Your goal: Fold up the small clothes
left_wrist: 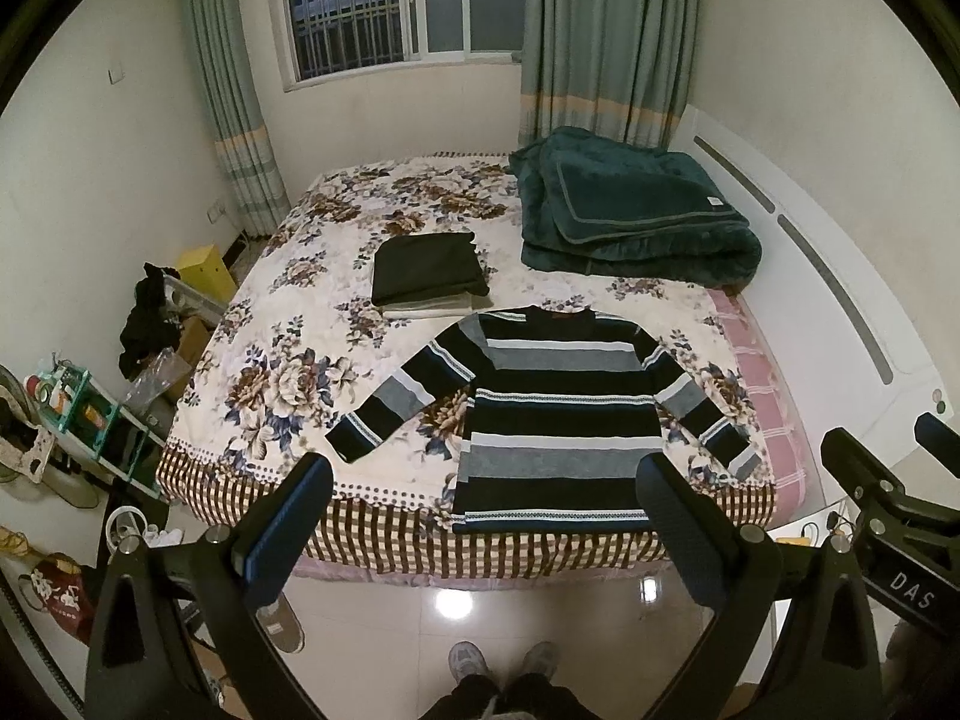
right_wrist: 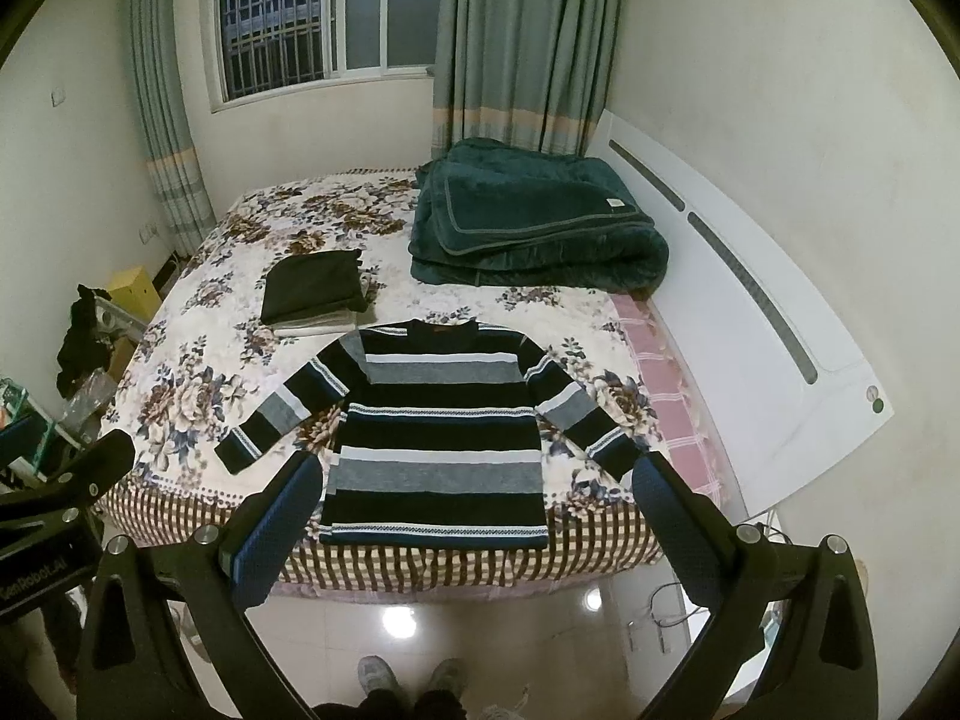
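Observation:
A striped black, grey and white sweater (left_wrist: 552, 414) lies flat on the bed with both sleeves spread out, hem toward me; it also shows in the right wrist view (right_wrist: 438, 426). My left gripper (left_wrist: 486, 480) is open and empty, held above the floor in front of the bed's near edge. My right gripper (right_wrist: 477, 480) is open and empty at about the same height. Each gripper shows at the edge of the other's view: the right one (left_wrist: 888, 480) and the left one (right_wrist: 90, 474).
A stack of folded dark and light clothes (left_wrist: 429, 276) lies beyond the sweater. A folded green blanket (left_wrist: 630, 210) sits at the bed's far right by the white headboard (left_wrist: 840, 300). Clutter and shelves (left_wrist: 90, 408) stand left of the bed. The person's feet (left_wrist: 504, 660) stand on the tiled floor.

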`<action>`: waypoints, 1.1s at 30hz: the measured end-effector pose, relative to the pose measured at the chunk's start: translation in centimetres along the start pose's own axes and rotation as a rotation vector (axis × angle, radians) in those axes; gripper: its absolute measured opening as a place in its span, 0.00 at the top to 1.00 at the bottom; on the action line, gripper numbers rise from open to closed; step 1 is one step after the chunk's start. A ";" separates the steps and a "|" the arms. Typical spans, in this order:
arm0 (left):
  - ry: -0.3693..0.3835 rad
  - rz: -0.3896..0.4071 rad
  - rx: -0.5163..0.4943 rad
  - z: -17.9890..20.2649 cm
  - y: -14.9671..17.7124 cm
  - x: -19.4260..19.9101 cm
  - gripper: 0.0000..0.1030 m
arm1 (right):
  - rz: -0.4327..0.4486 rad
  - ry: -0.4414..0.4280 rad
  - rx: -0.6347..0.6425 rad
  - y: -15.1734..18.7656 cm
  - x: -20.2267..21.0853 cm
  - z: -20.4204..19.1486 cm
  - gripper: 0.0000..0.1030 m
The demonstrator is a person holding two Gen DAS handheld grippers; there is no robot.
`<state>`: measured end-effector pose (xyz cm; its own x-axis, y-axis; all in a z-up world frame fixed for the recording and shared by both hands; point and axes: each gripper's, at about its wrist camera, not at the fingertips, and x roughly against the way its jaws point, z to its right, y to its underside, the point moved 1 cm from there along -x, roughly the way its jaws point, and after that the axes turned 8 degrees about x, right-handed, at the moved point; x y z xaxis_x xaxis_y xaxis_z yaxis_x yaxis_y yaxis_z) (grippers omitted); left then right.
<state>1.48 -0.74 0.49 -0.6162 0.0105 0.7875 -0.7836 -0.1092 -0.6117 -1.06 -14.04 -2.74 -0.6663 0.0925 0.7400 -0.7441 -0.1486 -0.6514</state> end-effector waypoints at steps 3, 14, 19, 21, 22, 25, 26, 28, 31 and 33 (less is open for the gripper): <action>0.000 0.002 0.000 0.1 0.0 0.1 0.00 | 0.001 -0.002 0.000 0.0 0.2 0.0 0.00; 0.002 0.008 0.005 0.2 -0.6 0.1 0.00 | 0.009 -0.002 -0.001 -0.4 0.9 -0.3 0.00; 0.004 0.010 0.003 0.0 -0.4 0.2 0.00 | 0.010 -0.002 0.000 -0.3 1.1 -0.2 0.00; 0.007 0.010 0.004 -0.1 -0.4 0.2 0.00 | 0.012 -0.001 -0.002 -0.7 1.4 -0.5 0.00; 0.005 0.011 0.004 -0.1 -0.4 0.2 0.00 | 0.011 -0.002 0.000 -0.6 1.3 -0.4 0.00; 0.007 0.012 0.005 -0.1 -0.4 0.3 0.00 | 0.015 -0.001 -0.002 -0.8 1.5 -0.5 0.00; 0.007 0.013 0.005 -0.1 -0.5 0.2 0.00 | 0.014 -0.002 -0.001 -0.9 1.5 -0.6 0.00; 0.007 0.014 0.005 -0.1 -0.4 0.3 0.00 | 0.015 -0.002 -0.002 -0.8 1.6 -0.5 0.00; 0.008 0.015 0.005 -0.1 -0.3 0.3 0.00 | 0.016 -0.003 -0.002 -0.7 1.6 -0.5 0.00; 0.007 0.015 0.006 -0.2 -0.3 0.4 0.00 | 0.013 -0.001 -0.002 -0.9 1.6 -0.7 0.00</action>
<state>1.46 -0.53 0.92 -0.6285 0.0162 0.7776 -0.7737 -0.1150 -0.6230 -1.55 -13.10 -1.08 -0.6762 0.0894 0.7313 -0.7351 -0.1478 -0.6616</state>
